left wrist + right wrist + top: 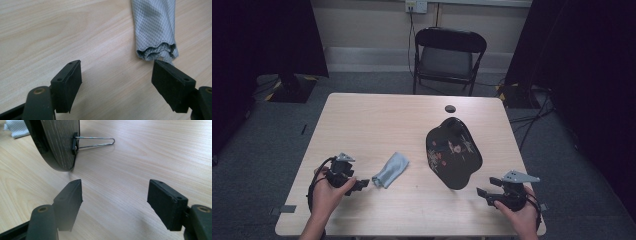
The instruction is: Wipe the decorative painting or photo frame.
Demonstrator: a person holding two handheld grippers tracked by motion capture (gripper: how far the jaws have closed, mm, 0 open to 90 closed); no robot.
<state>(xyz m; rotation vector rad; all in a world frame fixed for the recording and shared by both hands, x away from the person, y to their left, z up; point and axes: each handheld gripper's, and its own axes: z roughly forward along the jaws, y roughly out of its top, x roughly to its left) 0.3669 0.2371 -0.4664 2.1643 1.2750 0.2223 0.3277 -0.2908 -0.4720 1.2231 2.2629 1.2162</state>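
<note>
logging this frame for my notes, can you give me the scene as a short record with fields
surface: light wooden table
cloth: grey cloth, rumpled, lying flat near the left tool
dark object: black decorated plaque, propped up on a wire stand
left tool: open, one pad just short of the cloth's end
right tool: open, nothing between its pads, close to the plaque's lower edge

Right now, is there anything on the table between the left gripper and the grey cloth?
Nothing visible. The left gripper stands open just short of the grey cloth, with bare table between its jaws and the cloth's near end.
</note>
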